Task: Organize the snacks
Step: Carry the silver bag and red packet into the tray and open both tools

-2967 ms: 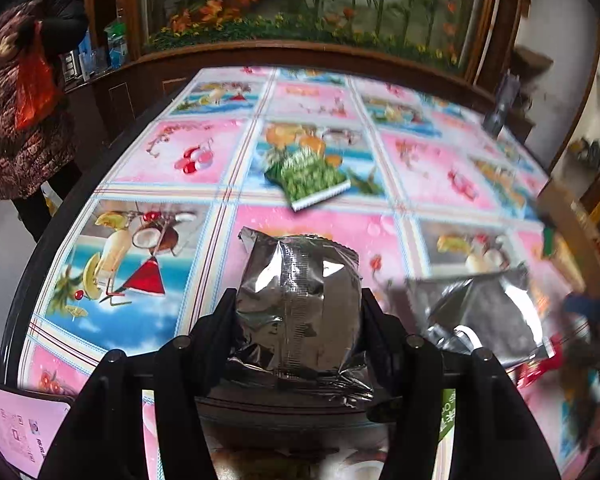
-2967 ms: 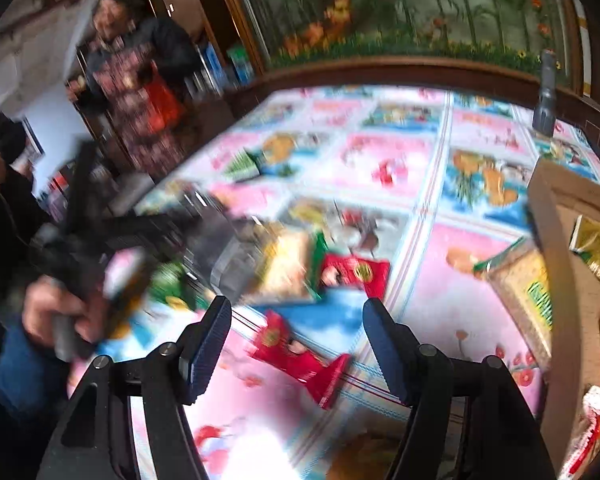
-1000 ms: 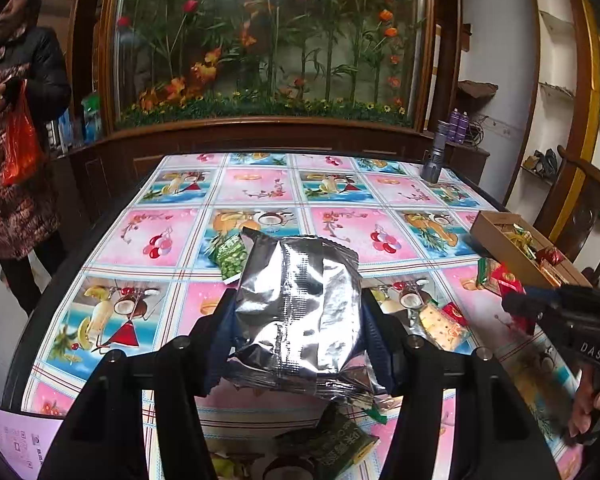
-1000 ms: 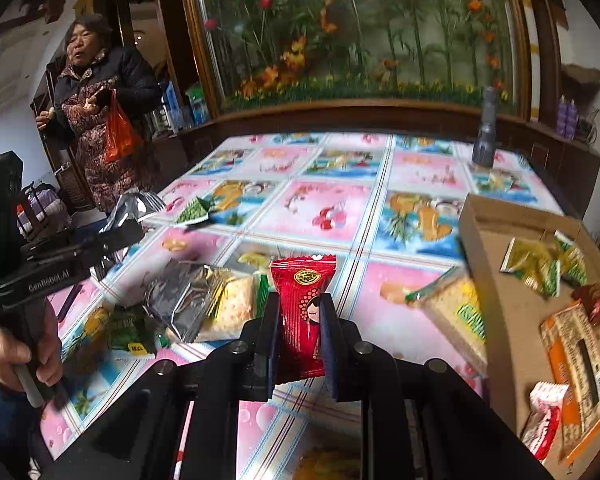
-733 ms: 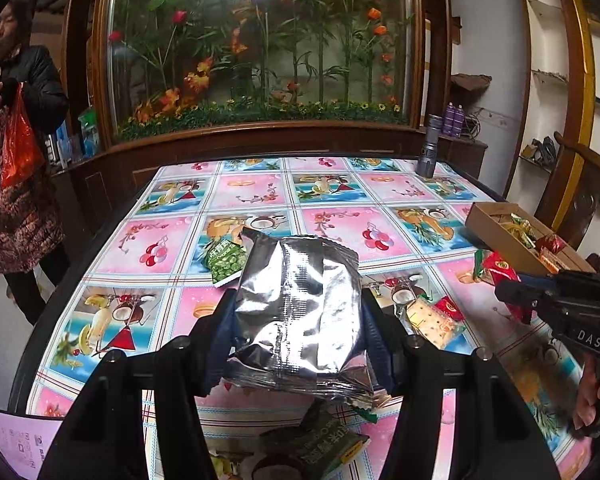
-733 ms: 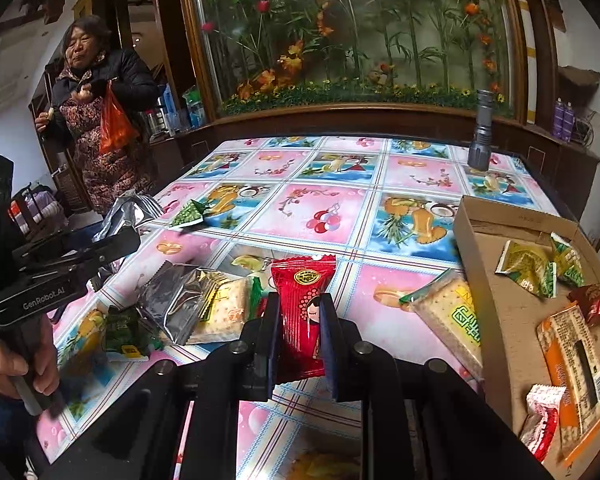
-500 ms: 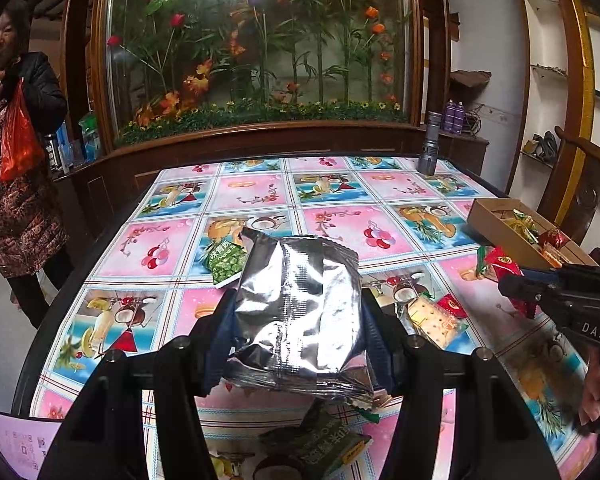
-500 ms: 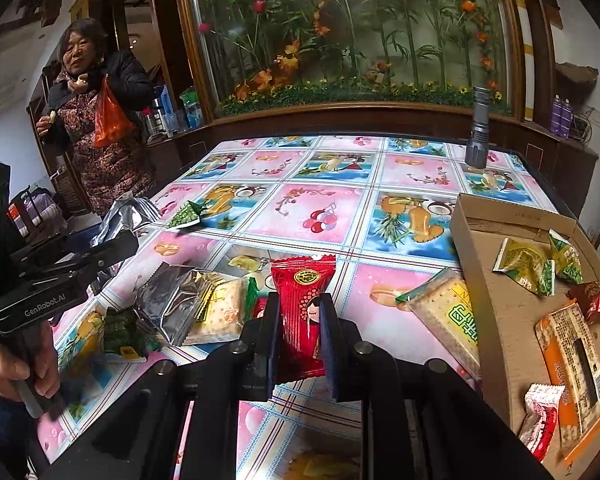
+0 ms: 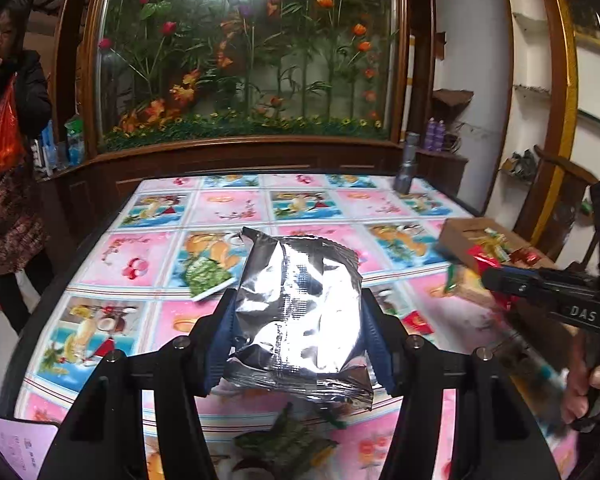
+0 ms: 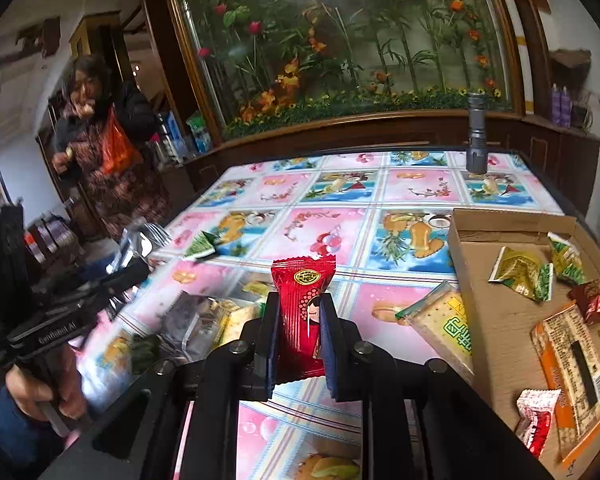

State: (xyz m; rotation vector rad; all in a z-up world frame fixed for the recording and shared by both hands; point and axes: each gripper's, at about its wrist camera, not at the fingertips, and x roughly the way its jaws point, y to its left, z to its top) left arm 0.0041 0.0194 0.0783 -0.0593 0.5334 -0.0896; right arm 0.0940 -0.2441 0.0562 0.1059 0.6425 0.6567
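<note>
My left gripper (image 9: 298, 328) is shut on a silver foil snack bag (image 9: 300, 304) and holds it above the table. My right gripper (image 10: 300, 344) is shut on a red candy packet (image 10: 303, 312), also lifted off the table. The cardboard box (image 10: 500, 320) lies to the right in the right wrist view with several snacks in it; it also shows in the left wrist view (image 9: 452, 236). A cracker pack (image 10: 444, 328) leans on the box's left wall. A pile of loose snacks (image 10: 204, 324) lies on the table at left. A green packet (image 9: 206, 276) lies farther out.
The table (image 10: 340, 196) has a pink and blue fruit-print cloth. A grey flashlight (image 10: 477, 140) stands at its far right. A woman with an orange bag (image 10: 100, 148) stands beyond the table's left side. A planter with a wooden frame (image 9: 240, 148) borders the far edge.
My right gripper closed on the red candy packet and lifted it. Both grippers have risen and tilted up, the right one drawing nearer the box. The silver bag stays gripped.
</note>
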